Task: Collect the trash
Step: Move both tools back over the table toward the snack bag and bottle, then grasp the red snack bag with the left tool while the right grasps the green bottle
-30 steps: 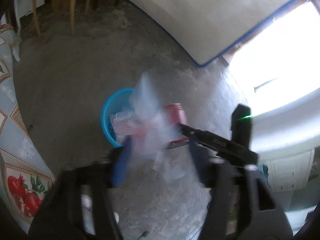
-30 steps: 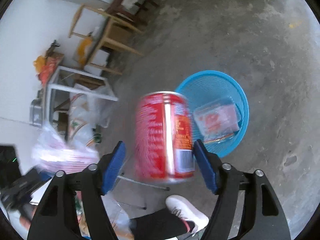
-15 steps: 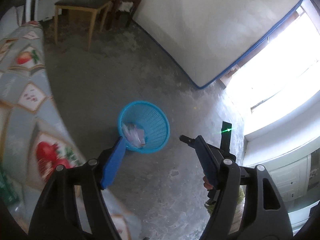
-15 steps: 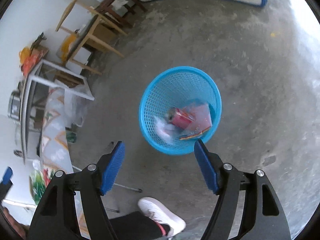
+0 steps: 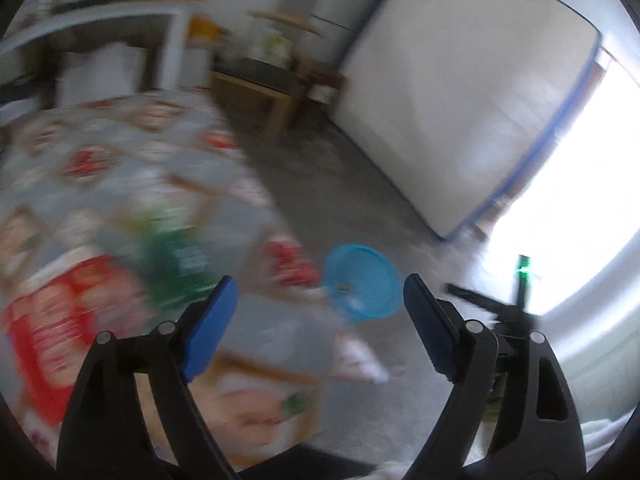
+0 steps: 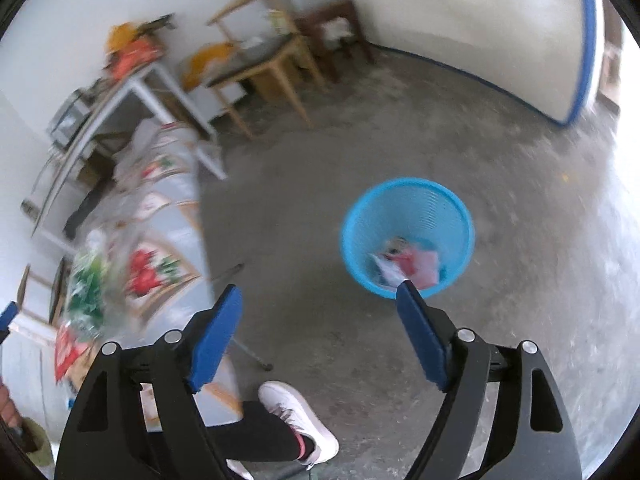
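Note:
A blue mesh bin [image 6: 408,236] stands on the concrete floor with red, white and clear trash [image 6: 408,262] in its bottom. It also shows in the left wrist view [image 5: 362,282], beyond the table's corner. My right gripper [image 6: 320,316] is open and empty, above the floor just left of the bin. My left gripper [image 5: 320,306] is open and empty over the table's edge. Blurred red packaging [image 5: 60,320] and a green wrapper [image 5: 176,256] lie on the table; the green wrapper also shows in the right wrist view [image 6: 86,292].
The table has a fruit-print cloth [image 5: 120,152]. A white mattress [image 5: 460,112] leans on the far wall. Wooden stools [image 6: 268,68] and a white shelf frame [image 6: 140,88] stand at the back. The person's white shoe [image 6: 296,420] is near the table leg.
The red can and the clear wrapper were let go and now lie in the bin. Both grippers lifted away; the left one swung back toward the table.

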Demonstrator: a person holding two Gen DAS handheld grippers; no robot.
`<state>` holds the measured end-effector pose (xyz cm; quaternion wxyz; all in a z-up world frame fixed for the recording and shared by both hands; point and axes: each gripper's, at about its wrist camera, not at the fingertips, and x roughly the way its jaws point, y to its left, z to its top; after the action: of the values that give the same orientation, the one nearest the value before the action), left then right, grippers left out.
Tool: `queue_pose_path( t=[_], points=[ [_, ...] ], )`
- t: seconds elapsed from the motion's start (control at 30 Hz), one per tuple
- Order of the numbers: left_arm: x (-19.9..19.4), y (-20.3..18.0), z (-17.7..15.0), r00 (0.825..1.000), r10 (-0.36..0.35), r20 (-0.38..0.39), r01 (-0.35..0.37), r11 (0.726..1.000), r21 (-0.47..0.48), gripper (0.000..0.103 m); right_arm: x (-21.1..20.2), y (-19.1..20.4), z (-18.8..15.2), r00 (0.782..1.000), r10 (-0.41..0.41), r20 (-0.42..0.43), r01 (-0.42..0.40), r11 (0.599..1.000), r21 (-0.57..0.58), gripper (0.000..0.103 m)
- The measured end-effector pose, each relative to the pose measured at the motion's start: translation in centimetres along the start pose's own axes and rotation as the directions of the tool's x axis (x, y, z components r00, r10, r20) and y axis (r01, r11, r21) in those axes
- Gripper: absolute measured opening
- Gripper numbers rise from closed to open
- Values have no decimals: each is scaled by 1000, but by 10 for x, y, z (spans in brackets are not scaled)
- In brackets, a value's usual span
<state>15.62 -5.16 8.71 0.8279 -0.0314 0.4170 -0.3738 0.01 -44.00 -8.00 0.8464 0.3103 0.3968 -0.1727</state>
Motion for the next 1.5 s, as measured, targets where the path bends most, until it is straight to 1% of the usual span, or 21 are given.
queue_pose_path(
  t=[0.07, 0.13, 0.2, 0.3, 0.4, 0.43, 0.5, 0.57, 0.77, 0.83, 0.97, 1.03, 1.13, 1.17, 1.2, 1.27, 1.3, 1.4, 1.43, 1.5],
  points=[
    [-29, 28, -16, 998, 54, 31, -52, 997, -56, 83, -4, 22, -2, 999, 42, -15, -43, 999, -31, 78],
    [-53, 52, -32, 994, 95, 52, -88, 990, -111, 83, -5, 45, -3, 996, 83, -35, -85, 994, -66, 78],
    [-78, 76, -49, 984, 157, 80, -142, 976, -167, 84, -2, 71, -4, 991, 118, -57, -123, 986, -109, 78],
    [-97, 97, -74, 970, 226, 93, -201, 954, -221, 84, -5, 120, -6, 982, 170, -81, -183, 963, -198, 78],
    [-108, 122, -99, 963, 257, 79, -226, 934, -276, 84, -4, 167, -9, 966, 231, -116, -254, 930, -264, 78],
    [-113, 124, -107, 961, 266, 71, -236, 928, -287, 84, -1, 183, -11, 959, 249, -133, -277, 919, -281, 79],
    [-111, 130, -119, 957, 284, 62, -253, 920, -300, 84, 5, 209, -15, 949, 268, -167, -309, 899, -311, 79],
    [-111, 135, -130, 956, 289, 57, -257, 914, -315, 84, 12, 235, -21, 944, 269, -194, -322, 884, -338, 79],
    [-93, 150, -151, 962, 272, 30, -242, 897, -369, 84, 39, 296, -34, 933, 245, -262, -336, 854, -398, 79],
    [-86, 159, -154, 968, 251, 22, -222, 892, -395, 84, 49, 312, -33, 933, 233, -273, -331, 854, -402, 79],
    [-73, 174, -152, 975, 219, 24, -184, 871, -455, 84, 78, 338, -26, 943, 180, -278, -283, 874, -395, 79],
    [-71, 180, -146, 974, 224, 31, -184, 863, -470, 84, 90, 346, -22, 945, 162, -285, -266, 887, -377, 79],
    [-74, 193, -136, 968, 245, 61, -184, 849, -495, 83, 105, 352, -15, 941, 164, -297, -267, 899, -348, 79],
    [-74, 199, -133, 966, 248, 71, -179, 841, -510, 82, 110, 354, -13, 937, 167, -306, -271, 901, -339, 79],
    [-74, 205, -130, 966, 245, 80, -168, 835, -524, 79, 115, 355, -10, 934, 167, -315, -274, 903, -332, 79],
    [-70, 221, -125, 972, 221, 80, -140, 819, -557, 73, 125, 357, -8, 929, 161, -333, -272, 907, -320, 79],
    [-65, 230, -124, 981, 178, 82, -99, 810, -578, 69, 130, 359, -8, 926, 159, -344, -275, 907, -321, 79],
    [-57, 243, -123, 991, 105, 83, -30, 780, -625, 57, 141, 364, -11, 915, 146, -375, -278, 904, -325, 79],
    [-56, 244, -123, 992, 76, 99, 4, 775, -632, 54, 143, 365, -12, 912, 145, -383, -282, 901, -330, 79],
    [-58, 242, -123, 991, 51, 127, 41, 777, -629, 51, 145, 369, -16, 909, 133, -394, -282, 893, -350, 79]
  ],
)
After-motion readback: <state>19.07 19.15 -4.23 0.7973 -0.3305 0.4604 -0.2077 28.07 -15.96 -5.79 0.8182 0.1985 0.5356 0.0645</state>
